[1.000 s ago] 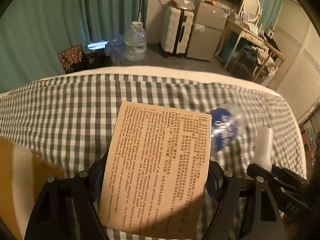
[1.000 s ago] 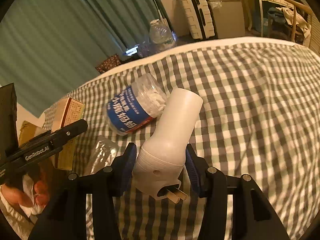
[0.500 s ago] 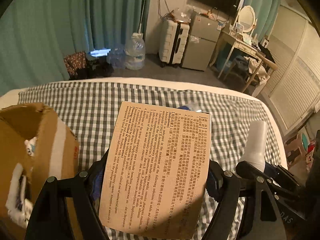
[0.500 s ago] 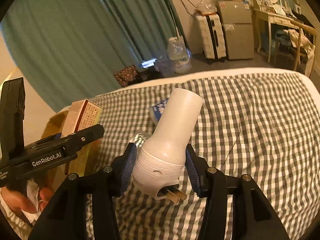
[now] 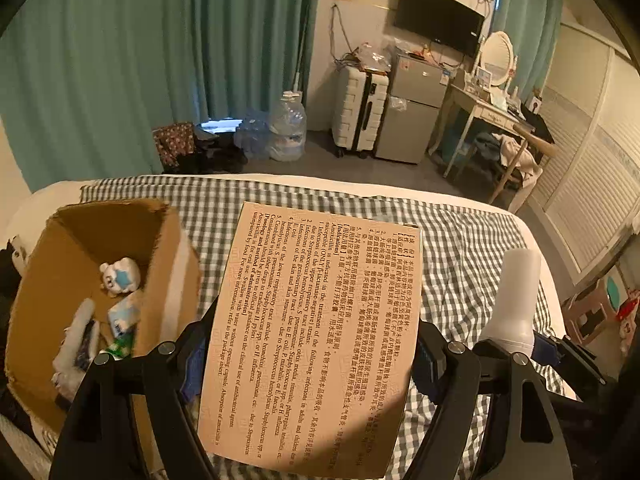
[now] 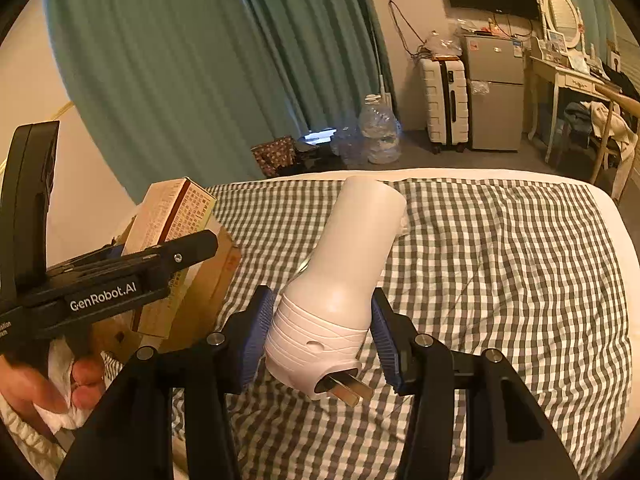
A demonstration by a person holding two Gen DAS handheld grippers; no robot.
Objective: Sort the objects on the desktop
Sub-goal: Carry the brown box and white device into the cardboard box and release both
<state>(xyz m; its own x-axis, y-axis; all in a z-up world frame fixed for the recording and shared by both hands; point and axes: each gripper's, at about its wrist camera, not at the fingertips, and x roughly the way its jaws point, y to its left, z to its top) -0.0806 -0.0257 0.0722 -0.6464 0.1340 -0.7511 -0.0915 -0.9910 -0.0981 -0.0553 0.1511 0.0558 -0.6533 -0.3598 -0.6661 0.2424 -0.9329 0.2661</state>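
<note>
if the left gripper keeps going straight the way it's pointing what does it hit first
Probably the checkered bedspread, past the medicine box that the left gripper holds. The cardboard box sits off to its left, though depth is uncertain.

Left wrist view: medicine box (image 5: 316, 340) covers the left gripper (image 5: 308, 350) fingertips and much of the checked cloth (image 5: 460, 248) behind it; its lower corner is lost in shadow. Cardboard box (image 5: 168, 264) is cut by the left edge; the items inside, apart from a small white bear figure (image 5: 119, 277), are too jumbled to identify.

Right wrist view: white plug-in device (image 6: 344, 276) hides the right gripper (image 6: 322, 334) pad faces. Hand (image 6: 52, 388) is cropped at the frame edge.
</note>
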